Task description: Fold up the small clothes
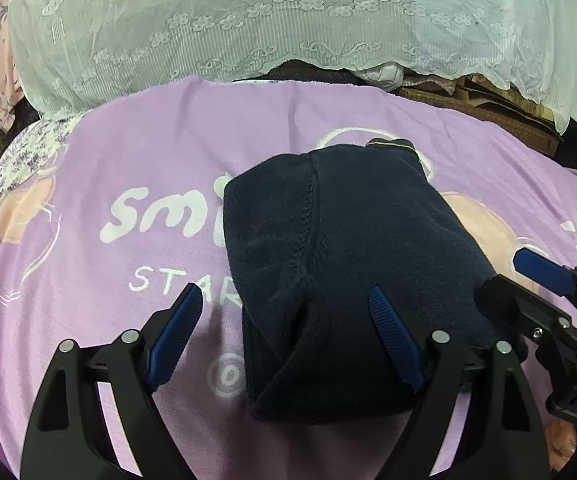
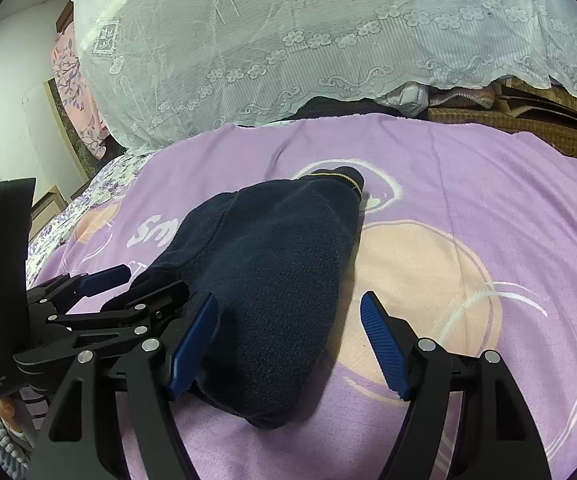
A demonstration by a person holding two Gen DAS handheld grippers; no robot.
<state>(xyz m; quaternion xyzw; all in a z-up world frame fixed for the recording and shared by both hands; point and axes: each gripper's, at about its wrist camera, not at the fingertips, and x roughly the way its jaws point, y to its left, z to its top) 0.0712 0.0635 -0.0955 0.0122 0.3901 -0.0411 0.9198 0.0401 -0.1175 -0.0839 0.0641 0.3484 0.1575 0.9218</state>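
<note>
A dark navy knitted garment [image 1: 340, 260] [image 2: 280, 264] lies folded into a thick bundle on a lilac printed blanket [image 1: 108, 160] [image 2: 488, 184]. My left gripper [image 1: 284, 296] is open over the bundle's near left part, one finger above the blanket, the other above the cloth. My right gripper [image 2: 290, 300] is open too and straddles the bundle's near right edge. Neither pair of pads presses on the cloth. Each gripper shows in the other's view: the right one's fingers [image 1: 544, 268] at the bundle's right side, the left one's fingers [image 2: 104, 276] at its left.
A white lace cloth [image 1: 248, 20] [image 2: 288, 20] covers a tall pile along the blanket's far edge. Brown mats and cardboard [image 1: 488, 112] [image 2: 528, 120] lie at the back right. A floral sheet [image 1: 28, 152] shows at the left, and a white wall [image 2: 16, 60] beyond it.
</note>
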